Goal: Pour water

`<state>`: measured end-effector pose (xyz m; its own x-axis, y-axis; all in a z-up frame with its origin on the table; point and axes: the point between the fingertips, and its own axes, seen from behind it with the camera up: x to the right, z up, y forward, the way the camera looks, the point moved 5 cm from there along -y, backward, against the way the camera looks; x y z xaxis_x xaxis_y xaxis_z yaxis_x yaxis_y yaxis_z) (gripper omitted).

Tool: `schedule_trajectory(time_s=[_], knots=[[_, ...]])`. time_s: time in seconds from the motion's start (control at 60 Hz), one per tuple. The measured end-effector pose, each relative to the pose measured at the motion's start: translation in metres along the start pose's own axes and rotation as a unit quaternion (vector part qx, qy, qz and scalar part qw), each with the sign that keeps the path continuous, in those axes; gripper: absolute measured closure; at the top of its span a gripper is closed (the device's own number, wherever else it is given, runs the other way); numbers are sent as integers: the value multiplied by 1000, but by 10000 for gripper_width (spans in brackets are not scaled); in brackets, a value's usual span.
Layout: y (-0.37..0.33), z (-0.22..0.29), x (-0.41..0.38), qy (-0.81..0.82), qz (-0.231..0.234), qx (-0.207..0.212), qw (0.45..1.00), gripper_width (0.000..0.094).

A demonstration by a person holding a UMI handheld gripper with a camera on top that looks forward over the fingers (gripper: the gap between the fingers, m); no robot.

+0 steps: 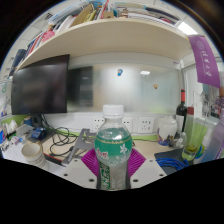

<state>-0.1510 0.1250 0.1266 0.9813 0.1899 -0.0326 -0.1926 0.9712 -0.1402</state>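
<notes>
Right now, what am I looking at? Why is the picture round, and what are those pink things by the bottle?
The picture is round because a wide-eyed camera rides on a hand-held gripper, a tool with two fingers that a person carries. The pink things are pads on its fingers. They press on a clear water bottle with a white cap and green label, holding it upright. Beyond it is a messy desk: a dark monitor, a dark wine bottle, a blue bowl, cables, and a shelf of books above.
</notes>
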Motion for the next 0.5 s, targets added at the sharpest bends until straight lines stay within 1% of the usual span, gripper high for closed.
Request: schedule_trajectory(time_s=[0.033, 0.117, 0.217, 0.3, 0.35, 0.417, 0.5], knots=[[-1, 0, 0, 3, -1, 5, 1000, 608], [-2, 0, 1, 3, -6, 8, 1000, 568], [-3, 1, 0, 2, -7, 9, 1000, 461], [-5, -1, 0, 4, -5, -3, 1000, 404], [-9, -2, 2, 13, -12, -12, 1000, 324], [-18, -2, 3, 16, -18, -16, 1000, 327], [-37, -5, 2, 16, -32, -31, 999, 307]])
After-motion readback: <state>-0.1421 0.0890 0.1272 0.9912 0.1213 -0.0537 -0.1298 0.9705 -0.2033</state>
